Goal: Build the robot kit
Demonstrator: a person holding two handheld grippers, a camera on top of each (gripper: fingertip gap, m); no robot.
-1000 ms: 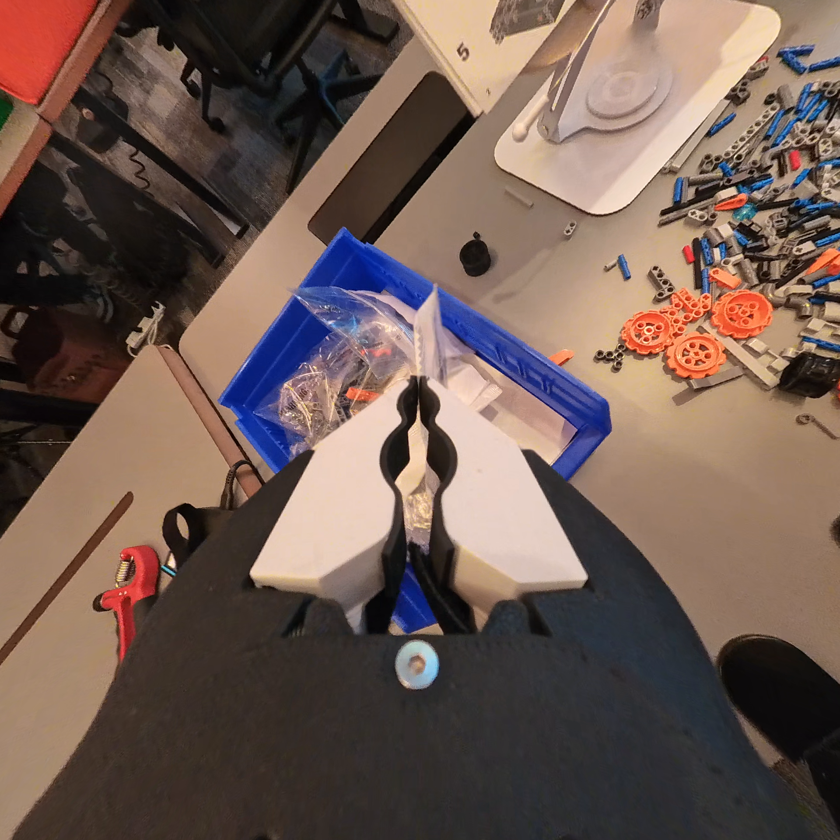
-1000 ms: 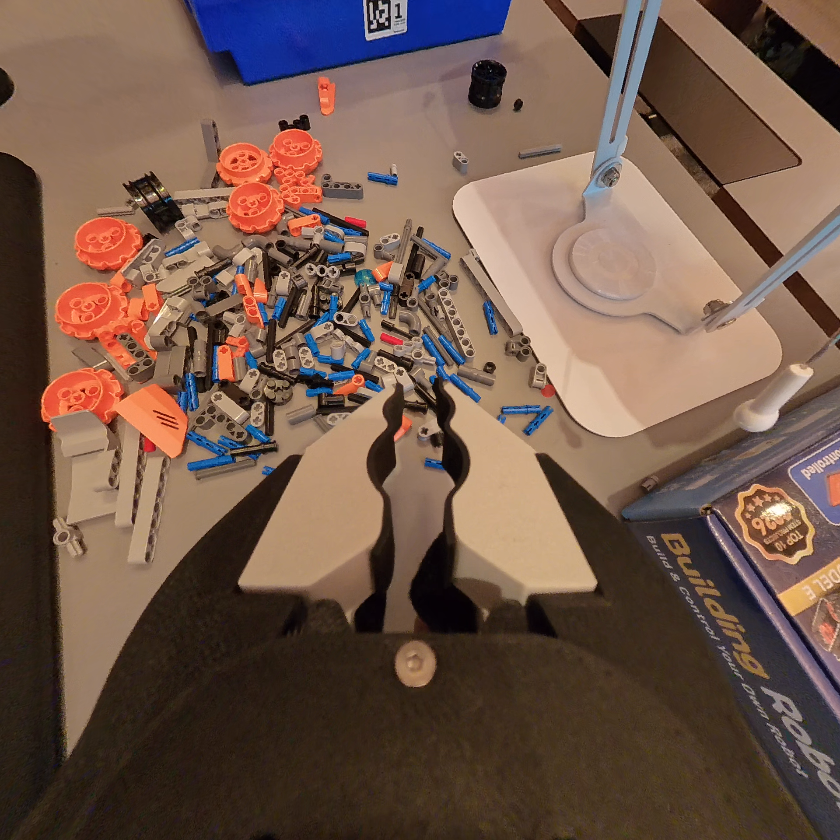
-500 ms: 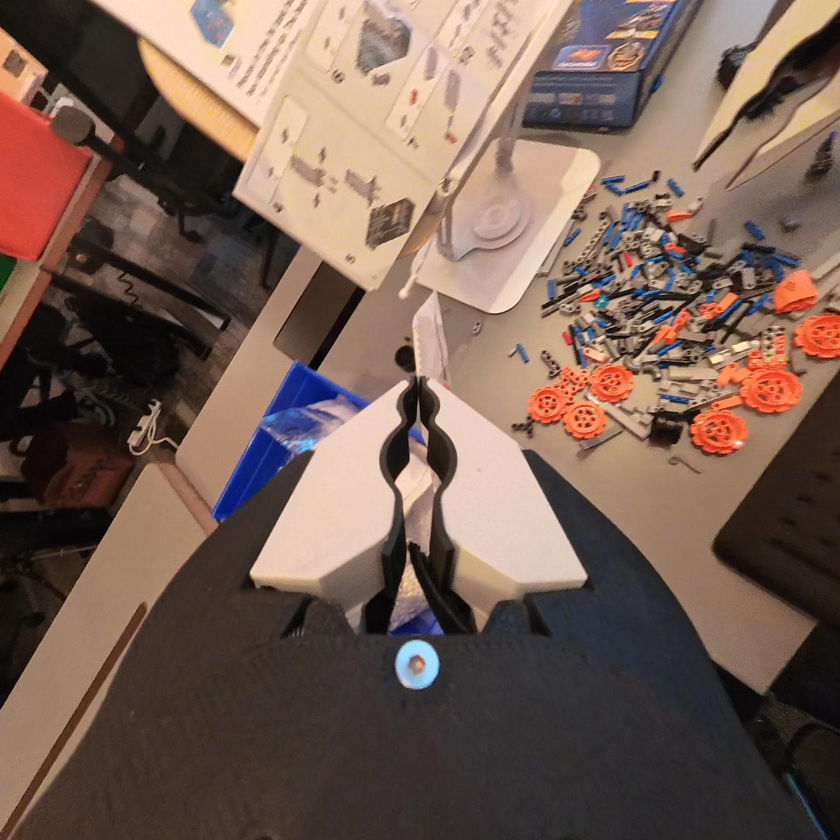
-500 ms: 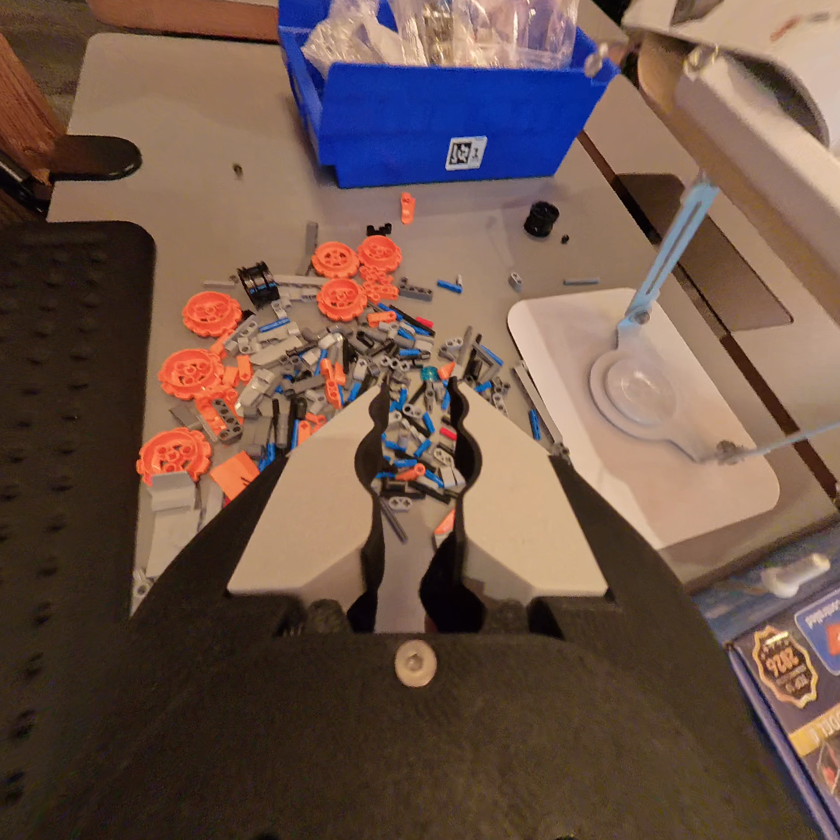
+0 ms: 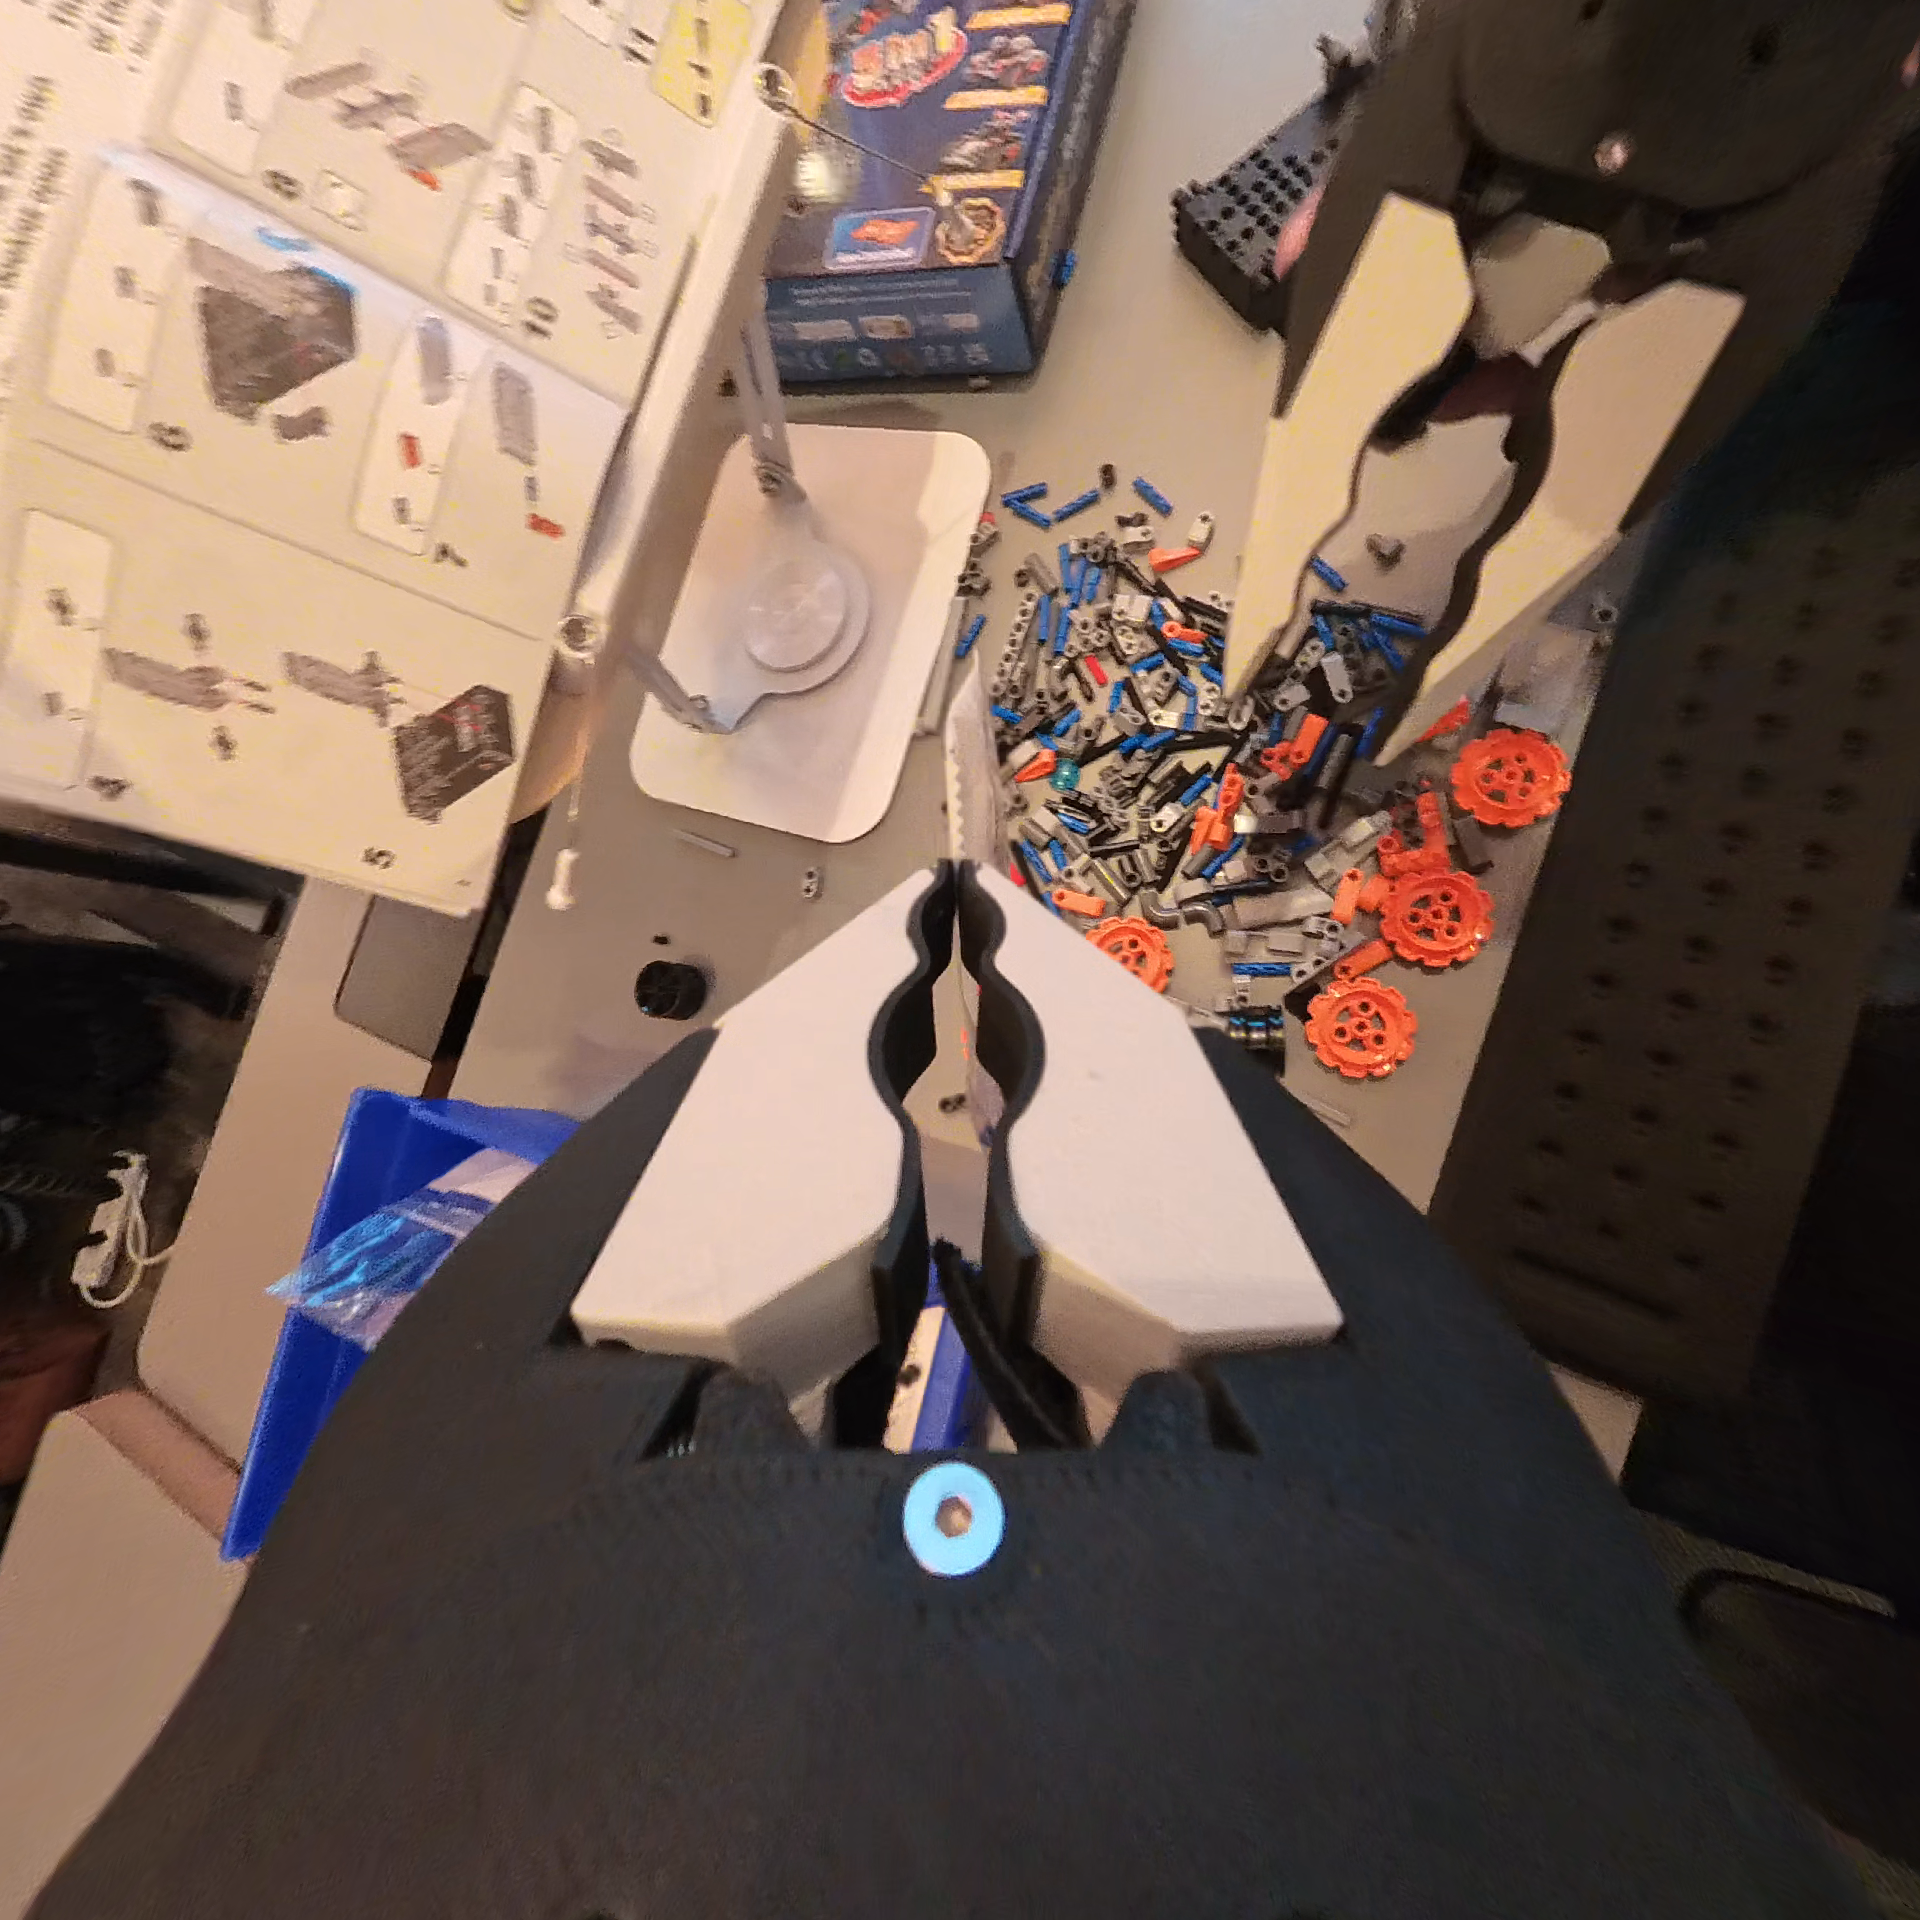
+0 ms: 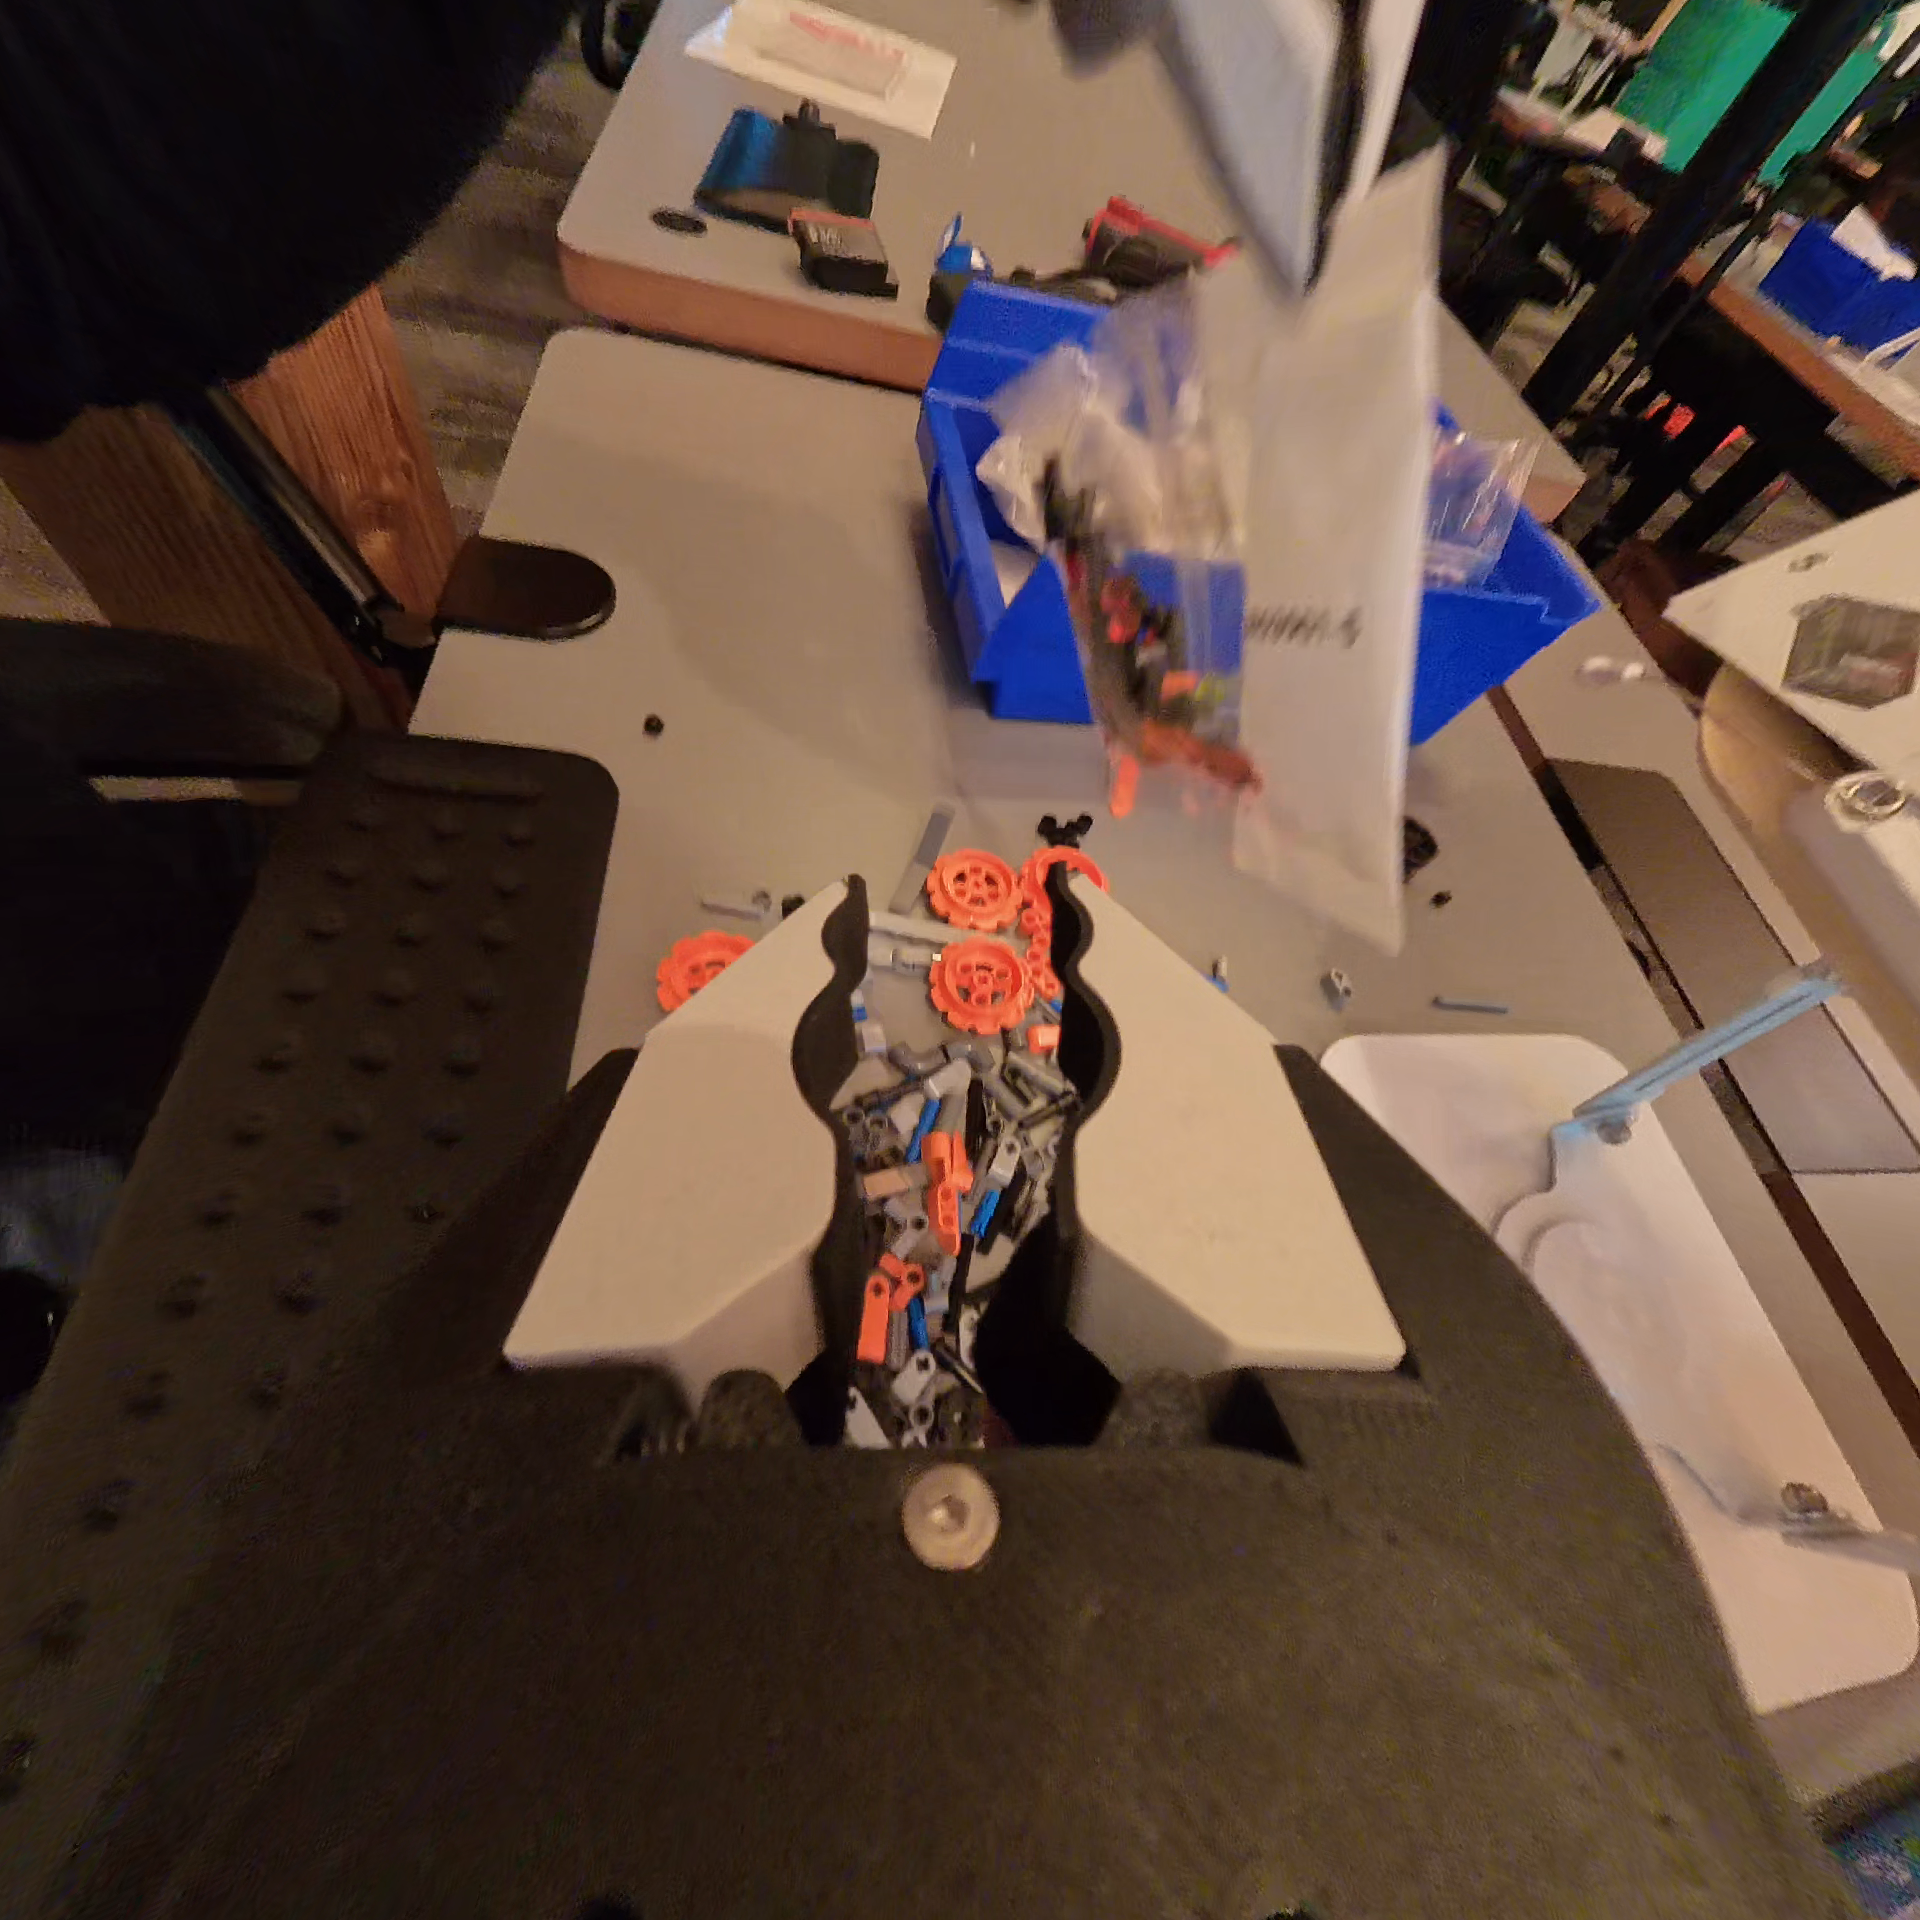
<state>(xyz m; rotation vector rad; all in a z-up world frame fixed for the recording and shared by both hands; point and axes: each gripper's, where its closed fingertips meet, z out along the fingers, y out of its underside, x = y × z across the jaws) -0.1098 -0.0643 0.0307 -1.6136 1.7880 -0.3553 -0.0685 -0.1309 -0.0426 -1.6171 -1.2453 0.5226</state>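
Observation:
My left gripper (image 5: 954, 868) is shut on the top edge of a plastic bag (image 5: 962, 748). In the right wrist view the bag (image 6: 1335, 623) hangs in the air in front of the blue bin (image 6: 1486, 613), with small parts in its clear half. My right gripper (image 6: 956, 894) is open and empty above a pile of small building parts (image 6: 956, 1164). In the left wrist view the right gripper (image 5: 1320, 717) hovers over the pile (image 5: 1143, 727), just beyond the bag. Orange gear wheels (image 6: 977, 883) lie at the pile's near side.
The blue bin (image 5: 405, 1164) with more bags sits below my left gripper. A stand on a white base (image 5: 810, 644) holds instruction pages (image 5: 291, 416). A toy box (image 5: 914, 260), a black wheel (image 5: 670, 987) and a black mat (image 6: 312, 1039) lie around the pile.
My left gripper has lifted the bag out of the blue bin and carried it toward the pile. My right gripper has risen, tilted up toward the bin and opened wider.

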